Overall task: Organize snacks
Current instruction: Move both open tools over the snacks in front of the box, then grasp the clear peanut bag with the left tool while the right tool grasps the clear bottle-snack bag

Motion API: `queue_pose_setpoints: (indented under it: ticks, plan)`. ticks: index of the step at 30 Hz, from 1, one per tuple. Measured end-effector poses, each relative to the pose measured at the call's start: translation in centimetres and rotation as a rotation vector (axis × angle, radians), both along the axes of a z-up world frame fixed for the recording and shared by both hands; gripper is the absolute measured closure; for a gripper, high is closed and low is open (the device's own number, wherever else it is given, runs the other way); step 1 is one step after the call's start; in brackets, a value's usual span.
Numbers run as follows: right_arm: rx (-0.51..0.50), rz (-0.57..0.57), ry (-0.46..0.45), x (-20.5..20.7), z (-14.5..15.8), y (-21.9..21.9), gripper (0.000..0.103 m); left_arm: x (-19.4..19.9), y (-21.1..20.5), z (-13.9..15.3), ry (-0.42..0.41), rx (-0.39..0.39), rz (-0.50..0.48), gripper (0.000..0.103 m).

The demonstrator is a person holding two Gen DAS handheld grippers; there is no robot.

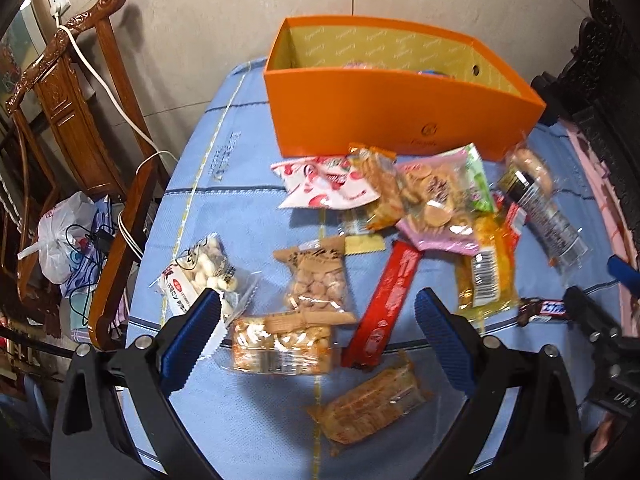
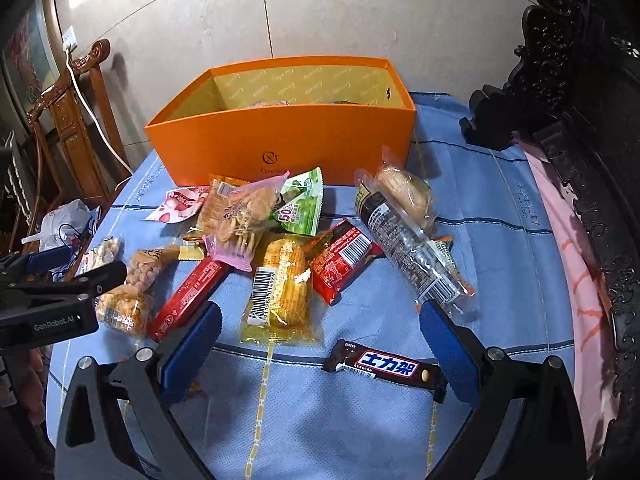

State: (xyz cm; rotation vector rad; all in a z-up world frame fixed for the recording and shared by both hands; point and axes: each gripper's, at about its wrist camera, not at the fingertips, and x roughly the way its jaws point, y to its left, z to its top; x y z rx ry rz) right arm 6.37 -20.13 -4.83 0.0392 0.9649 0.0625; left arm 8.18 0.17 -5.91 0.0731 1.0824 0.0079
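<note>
Indoor light is moderate and comes from overhead. It throws soft shadows onto the pale blue quilted tablecloth [image 2: 500,240] and glints off the clear plastic snack wrappers [image 2: 420,264]. Fisheye curvature bends and darkens both views' corners. Slight softness blurs the edges.

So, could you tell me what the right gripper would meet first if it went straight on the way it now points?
Probably the yellow cake packet: it lies just ahead, between the open fingers of the right gripper. The chocolate bar sits nearer but towards the right finger, so depth leaves some doubt.
</note>
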Motion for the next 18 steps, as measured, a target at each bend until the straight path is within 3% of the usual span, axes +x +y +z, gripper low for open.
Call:
queue_pose_setpoints:
  ticks: [9, 15, 17, 18]
  plan:
    - [0.016, -0.002, 0.013, 0.3, -1.0, 1.1, 0.003, 1.2, 2.6, -1.4, 0.021, 0.008, 0.011, 0.007]
    - [0.000, 0.013, 0.016, 0.4, -1.1, 2.3, 0.003, 1.8, 1.8, -2.9, 0.055, -0.009, -0.034, 0.008]
    - [-0.009, 0.016, 0.017, 0.5, -1.1, 2.6, 0.003, 1.9, 1.3, -3.4, 0.073, -0.021, -0.042, 0.016]
    - [-0.009, 0.014, 0.018, 0.5, -1.1, 2.5, 0.003, 1.9, 1.0, -3.7, 0.085, -0.026, -0.046, 0.027]
